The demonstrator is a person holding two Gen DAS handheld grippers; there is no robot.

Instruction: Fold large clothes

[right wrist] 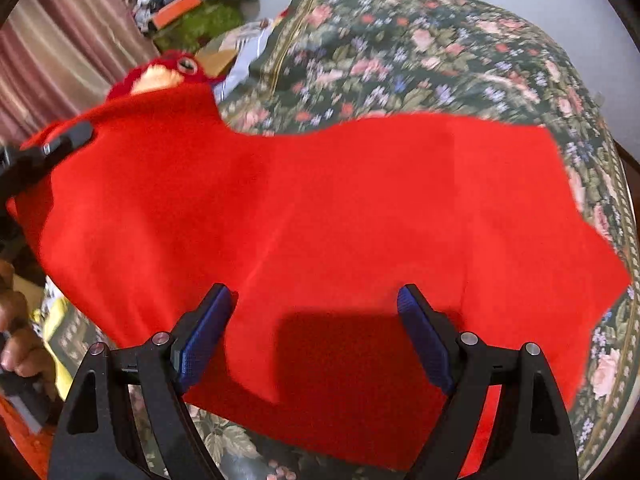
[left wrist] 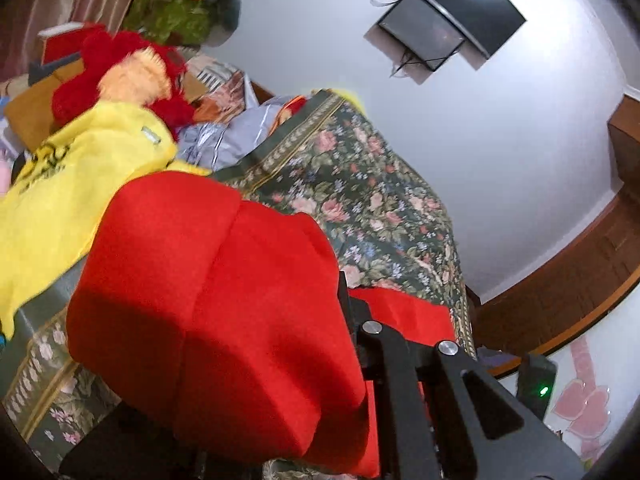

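Red garment (right wrist: 320,208) spread on floral bedspread (right wrist: 440,48), one edge lifted.
Left gripper (right wrist: 60,144), at 9 o'clock, is pinched on the raised edge; right gripper (right wrist: 316,332), at 6 o'clock, is held spread above the cloth. Fabric is judged soft, light, limp; hems and corners are recommended as grasp points.

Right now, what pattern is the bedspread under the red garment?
Dark green with pink roses and small blue flowers, on the bedspread beneath the red garment; clearest in the right wrist view.

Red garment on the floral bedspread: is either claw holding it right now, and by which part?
The left claw is shut on the red fabric garment at its raised far-left edge. The right claw hangs open above the near edge, holding nothing.
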